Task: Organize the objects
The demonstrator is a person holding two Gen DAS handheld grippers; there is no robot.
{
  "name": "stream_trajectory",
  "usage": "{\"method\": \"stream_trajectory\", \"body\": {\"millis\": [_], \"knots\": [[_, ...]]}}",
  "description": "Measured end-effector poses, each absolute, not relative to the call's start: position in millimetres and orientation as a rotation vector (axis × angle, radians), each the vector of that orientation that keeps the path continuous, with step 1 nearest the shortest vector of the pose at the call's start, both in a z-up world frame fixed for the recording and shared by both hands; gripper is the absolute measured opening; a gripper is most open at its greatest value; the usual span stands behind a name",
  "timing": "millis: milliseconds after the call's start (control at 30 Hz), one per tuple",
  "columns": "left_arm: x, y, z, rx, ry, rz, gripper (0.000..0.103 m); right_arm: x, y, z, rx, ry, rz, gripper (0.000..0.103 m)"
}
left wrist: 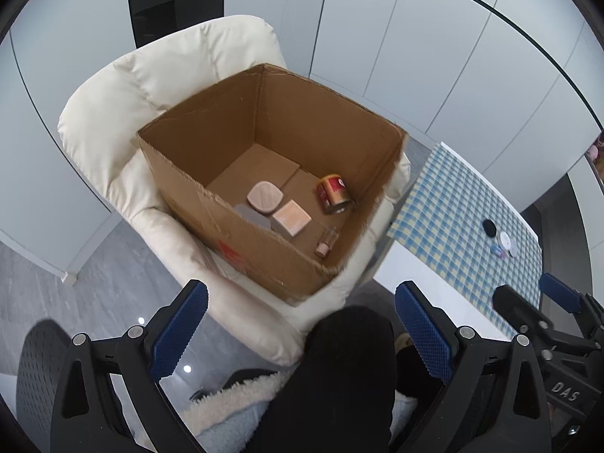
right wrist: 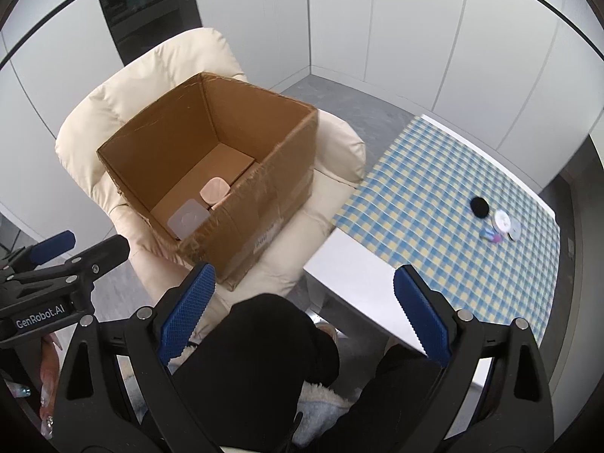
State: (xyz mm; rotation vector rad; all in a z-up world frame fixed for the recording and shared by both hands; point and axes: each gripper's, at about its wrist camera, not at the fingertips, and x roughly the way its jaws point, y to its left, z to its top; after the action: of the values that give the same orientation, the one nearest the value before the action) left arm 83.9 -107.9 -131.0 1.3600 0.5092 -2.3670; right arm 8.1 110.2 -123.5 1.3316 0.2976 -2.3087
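Left wrist view is showing the cardboard box [left wrist: 271,173] sitting on a cream armchair [left wrist: 113,132] and already holding a red can [left wrist: 334,194], a pink pad [left wrist: 265,196], a peach square [left wrist: 291,218], a grey piece [left wrist: 251,215] and a small bottle [left wrist: 325,245]. Several small items [right wrist: 496,221] are lying on the checked bench [right wrist: 434,207], so the sorting looks partly done. Right wrist view is hiding the can and bottle behind the box wall but is giving the clearer look at the bench items. Left claw [left wrist: 302,332] and right claw [right wrist: 302,313] are both gaping wide, holding nothing.
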Motion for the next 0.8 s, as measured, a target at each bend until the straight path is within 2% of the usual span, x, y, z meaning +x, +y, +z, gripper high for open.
{"method": "stream_trajectory", "body": {"millis": [800], "knots": [[110.9,-49.0,-123.1,1.4,0.434,-2.504,0.1,79.1,185.2,-120.3,1.392,0.158,-2.373,0.097]]}}
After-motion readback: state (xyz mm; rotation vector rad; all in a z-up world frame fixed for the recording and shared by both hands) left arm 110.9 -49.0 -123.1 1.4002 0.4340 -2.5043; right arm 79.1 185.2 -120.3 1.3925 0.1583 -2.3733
